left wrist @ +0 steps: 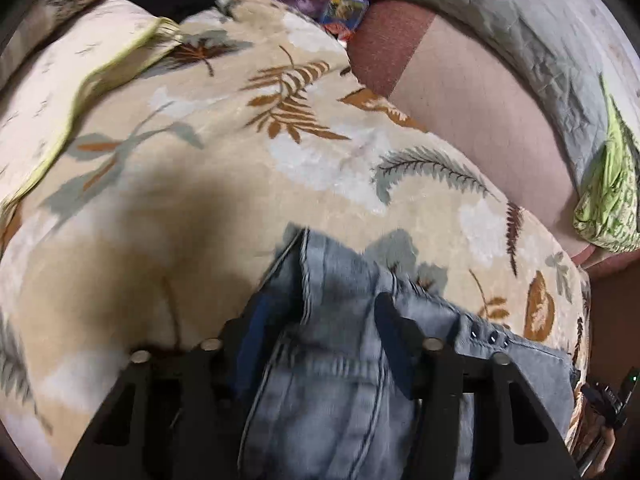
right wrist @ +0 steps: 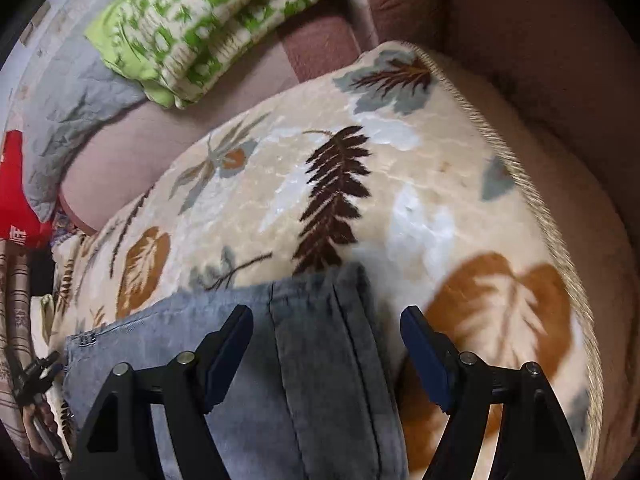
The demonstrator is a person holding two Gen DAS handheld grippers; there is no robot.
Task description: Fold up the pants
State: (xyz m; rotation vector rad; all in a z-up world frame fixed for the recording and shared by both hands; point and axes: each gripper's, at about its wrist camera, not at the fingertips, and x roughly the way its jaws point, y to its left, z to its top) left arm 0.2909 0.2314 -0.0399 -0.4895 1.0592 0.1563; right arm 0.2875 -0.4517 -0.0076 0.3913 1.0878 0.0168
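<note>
Light blue denim pants (left wrist: 340, 320) lie on a cream blanket with a leaf print (left wrist: 200, 184). In the left wrist view my left gripper (left wrist: 320, 316) is open, its fingers on either side of the waistband end with the row of rivets (left wrist: 492, 336). In the right wrist view my right gripper (right wrist: 326, 320) is open, its fingers on either side of a folded edge of the pants (right wrist: 320, 360) with a seam running along it. I cannot tell whether the fingers touch the cloth. The other gripper shows at the lower left edge (right wrist: 36, 372).
The blanket (right wrist: 360, 184) has a fringed edge (right wrist: 532, 200) at the right, with a brown sofa surface (right wrist: 540, 40) beyond. A green and white pillow (right wrist: 200, 28), a grey quilt (left wrist: 500, 28) and red items (right wrist: 16, 192) lie at the back.
</note>
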